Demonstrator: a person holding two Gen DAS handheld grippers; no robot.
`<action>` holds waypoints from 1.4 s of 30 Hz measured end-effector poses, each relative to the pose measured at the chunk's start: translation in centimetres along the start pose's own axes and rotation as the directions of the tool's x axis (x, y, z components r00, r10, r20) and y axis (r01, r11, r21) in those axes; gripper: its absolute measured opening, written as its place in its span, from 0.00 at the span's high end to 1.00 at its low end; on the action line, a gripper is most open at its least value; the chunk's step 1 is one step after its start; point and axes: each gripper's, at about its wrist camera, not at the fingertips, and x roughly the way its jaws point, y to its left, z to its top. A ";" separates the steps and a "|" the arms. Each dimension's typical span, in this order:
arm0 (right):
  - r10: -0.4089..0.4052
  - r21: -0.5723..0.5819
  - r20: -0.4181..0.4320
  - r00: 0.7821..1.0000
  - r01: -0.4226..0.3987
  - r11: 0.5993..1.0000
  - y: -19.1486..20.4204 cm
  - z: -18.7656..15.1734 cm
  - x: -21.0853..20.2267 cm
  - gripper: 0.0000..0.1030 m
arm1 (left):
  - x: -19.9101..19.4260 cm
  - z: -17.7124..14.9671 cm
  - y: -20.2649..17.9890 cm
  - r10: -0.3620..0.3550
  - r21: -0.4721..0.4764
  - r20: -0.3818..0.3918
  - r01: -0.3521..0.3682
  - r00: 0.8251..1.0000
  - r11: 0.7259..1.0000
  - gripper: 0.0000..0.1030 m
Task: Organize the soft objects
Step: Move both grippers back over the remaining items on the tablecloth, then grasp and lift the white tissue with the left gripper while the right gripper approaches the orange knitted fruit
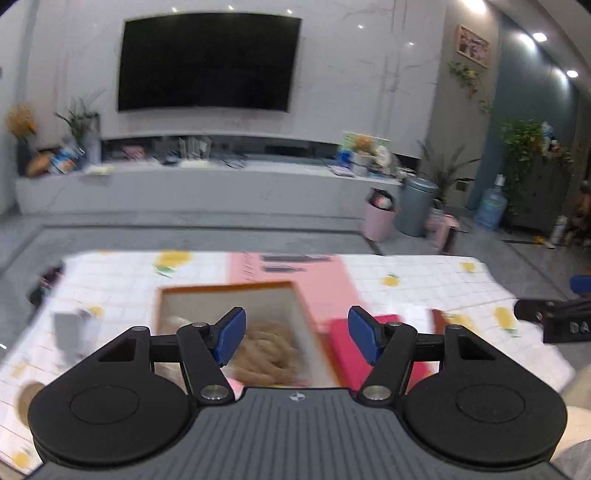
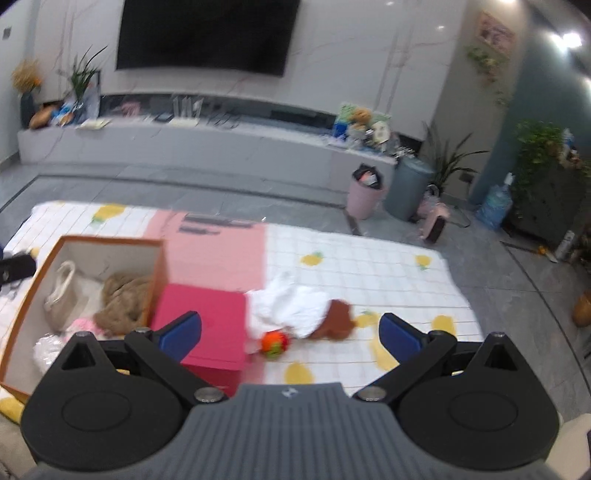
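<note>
Two handheld grippers hover above a table draped in a white, lemon-print cloth (image 2: 369, 266). The left gripper (image 1: 297, 338) has its blue-padded fingers spread apart with nothing between them, poised over an open, orange-edged box (image 1: 295, 286). The right gripper (image 2: 290, 338) is likewise wide open and empty, looking down on loose items lying on the cloth.

Just beyond the right gripper's fingers, a small orange-and-green ball (image 2: 275, 343) rests on the cloth, touching a rumpled white fabric piece (image 2: 291, 306). A brown plush item (image 2: 336, 321) lies against the white fabric's right edge. To the left of these, a bright pink box (image 2: 207, 325) stands against the open box's right wall.

Inside the open box, seen from the right wrist, a tan knitted bundle (image 2: 123, 299) sits beside a beige drawstring pouch (image 2: 61, 295), with something pale pink (image 2: 83, 326) and a white item (image 2: 48, 352) nearer the camera. The left wrist view is motion-blurred over the table, and only the tan bundle can be made out in the box.

Farther back, a light pink flat panel (image 2: 218, 247) with dark lettering lies on the cloth behind the boxes. Beyond the table, a pink bin (image 2: 364, 195) and a grey bin (image 2: 406, 188) stand on the floor near a long white media console (image 2: 184, 144), under a large dark wall-mounted television (image 2: 207, 35).
</note>
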 end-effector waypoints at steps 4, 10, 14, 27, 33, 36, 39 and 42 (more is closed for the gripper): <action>0.015 0.006 0.038 0.999 -0.015 1.000 -4.0 -0.8 -0.4 0.03 | 2.0 0.1 -3.0 -0.147 -0.028 -0.078 0.145 0.986 0.989 0.27; 0.064 0.138 0.043 0.997 -0.069 0.988 -9.3 -2.7 4.1 0.03 | 6.5 0.2 -6.9 -0.142 0.027 -0.155 0.148 0.978 0.989 0.27; 0.104 0.242 0.015 0.994 -0.105 0.964 -11.5 -4.3 10.6 0.03 | 9.9 0.7 -9.1 -0.072 0.102 -0.175 0.091 0.982 0.991 0.27; 0.019 0.374 -0.112 0.994 0.024 0.927 -16.3 -8.7 24.6 0.03 | 26.4 0.4 -19.0 -0.010 0.422 -0.309 0.147 0.951 0.895 0.23; 0.040 0.321 -0.082 0.996 -0.011 0.947 -16.5 -8.7 24.1 0.03 | 33.1 -1.9 -20.7 0.139 0.472 -0.337 0.040 0.931 0.881 0.26; 0.067 0.346 -0.102 0.993 -0.027 0.938 -17.0 -9.0 24.7 0.03 | 35.3 -2.9 -21.0 0.186 0.468 -0.363 0.006 0.913 0.884 0.26; 0.062 0.358 -0.134 0.989 -0.010 0.934 -17.3 -9.4 25.5 0.03 | 36.7 -3.4 -21.1 0.264 0.498 -0.371 -0.049 0.890 0.866 0.46; 0.054 0.394 -0.143 0.988 0.006 0.919 -18.0 -9.7 25.9 0.03 | 37.1 -2.9 -20.1 0.257 0.404 -0.418 -0.075 0.871 0.912 0.89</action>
